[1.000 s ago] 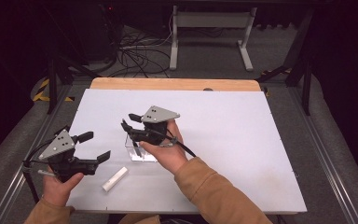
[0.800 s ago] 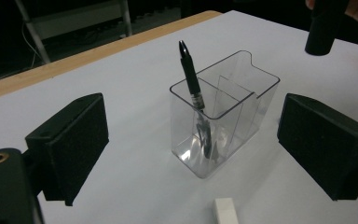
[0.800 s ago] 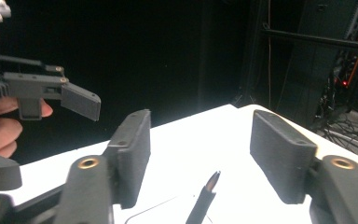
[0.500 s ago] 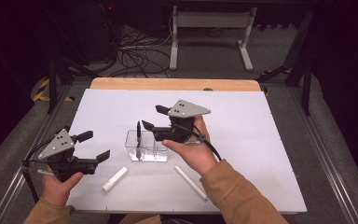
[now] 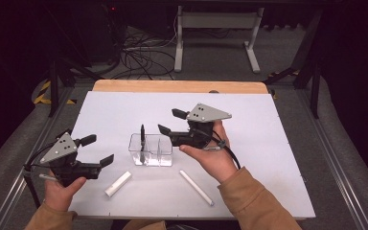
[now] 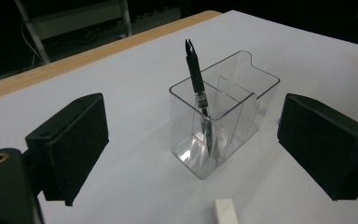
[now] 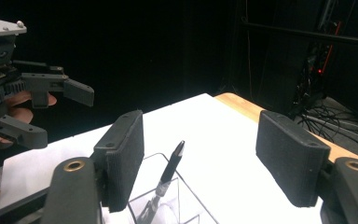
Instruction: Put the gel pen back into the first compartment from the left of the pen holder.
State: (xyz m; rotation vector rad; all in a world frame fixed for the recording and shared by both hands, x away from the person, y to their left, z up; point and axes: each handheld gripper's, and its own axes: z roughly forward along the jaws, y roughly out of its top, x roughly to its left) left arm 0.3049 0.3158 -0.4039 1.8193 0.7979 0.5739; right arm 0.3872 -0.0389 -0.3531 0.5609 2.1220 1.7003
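Near edge of the table point(image 5: 278, 158): two white sticks, one point(image 5: 118, 183) left of centre and one point(image 5: 196, 188) right of centre. Near left: the left gripper point(image 5: 96, 150), jaws apart and empty. Centre: a clear box point(image 5: 151, 150) with a divider, a black pen point(image 5: 143, 142) leaning upright in its left compartment. Just right of the box: the right gripper point(image 5: 170, 121), raised, jaws apart and empty, pointing left over it

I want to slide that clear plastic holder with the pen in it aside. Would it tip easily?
Probably somewhat. The holder looks thin-walled and light, and the pen leans tall above its rim, so a high push might tip it. A low push should probably slide it on the smooth white table.
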